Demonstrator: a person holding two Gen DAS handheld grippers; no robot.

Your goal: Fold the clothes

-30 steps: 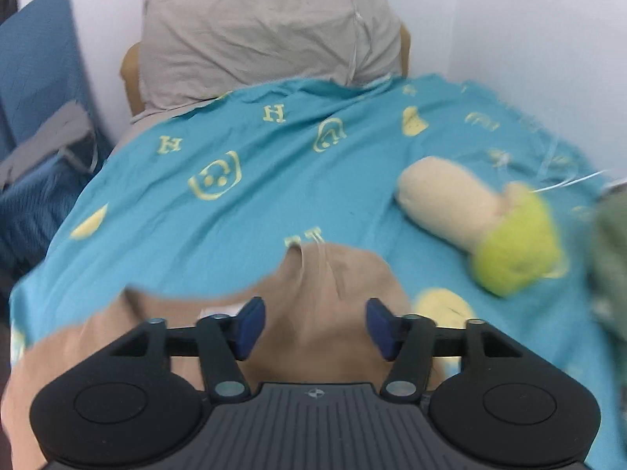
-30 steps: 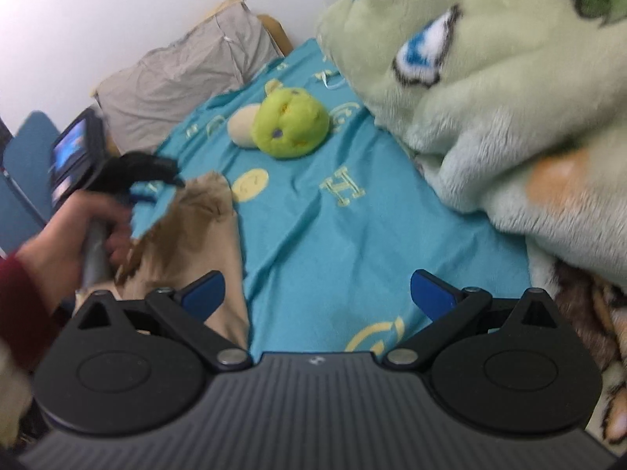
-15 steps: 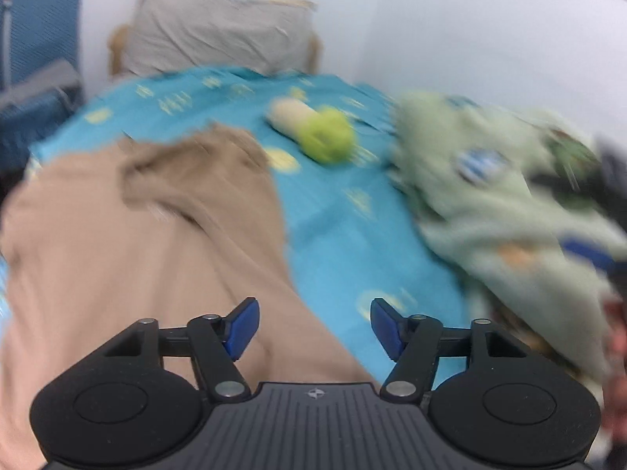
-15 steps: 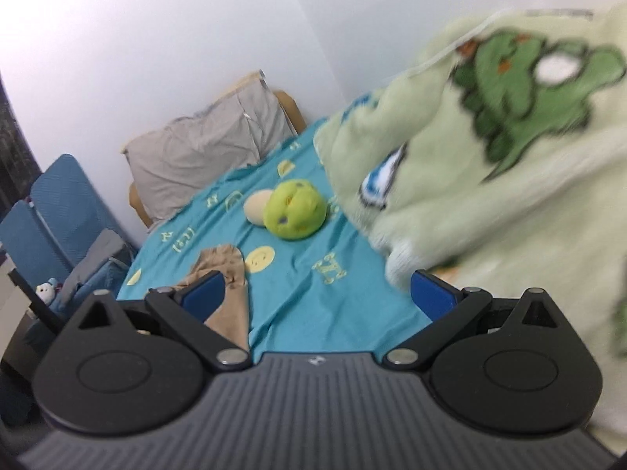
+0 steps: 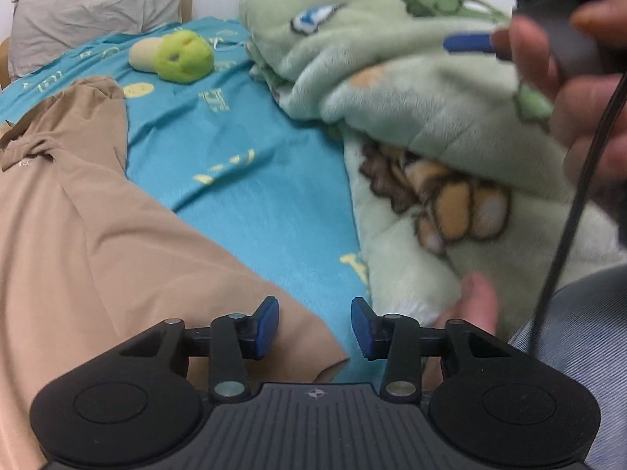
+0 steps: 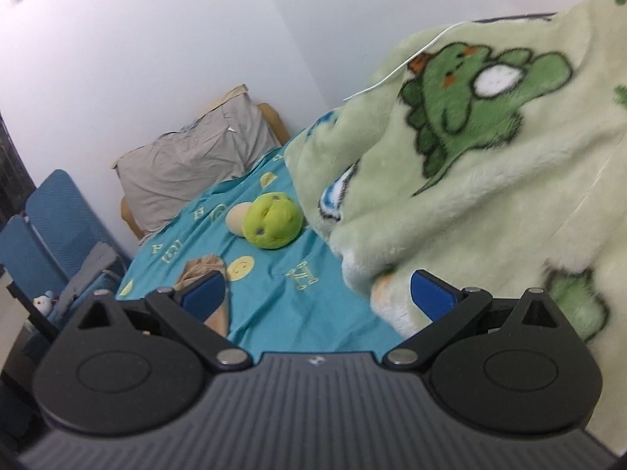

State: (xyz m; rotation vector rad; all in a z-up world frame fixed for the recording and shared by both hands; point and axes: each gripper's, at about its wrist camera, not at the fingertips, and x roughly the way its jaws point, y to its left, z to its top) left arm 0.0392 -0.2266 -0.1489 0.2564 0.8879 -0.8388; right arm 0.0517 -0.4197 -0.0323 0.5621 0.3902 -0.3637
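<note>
Left wrist – fleece blanket [image 5: 411, 90] beside tan garment [image 5: 78, 215]

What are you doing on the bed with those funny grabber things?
A person is folding clothes with a grabber in each hand. A tan garment lies spread on the teal sheet. The left gripper hangs over the garment's near corner; its jaws have just been closing, but they are apart and pinch nothing yet. The right gripper is wide open and empty, beside the fluffy dinosaur blanket. A green plush toy sits further up.
</note>
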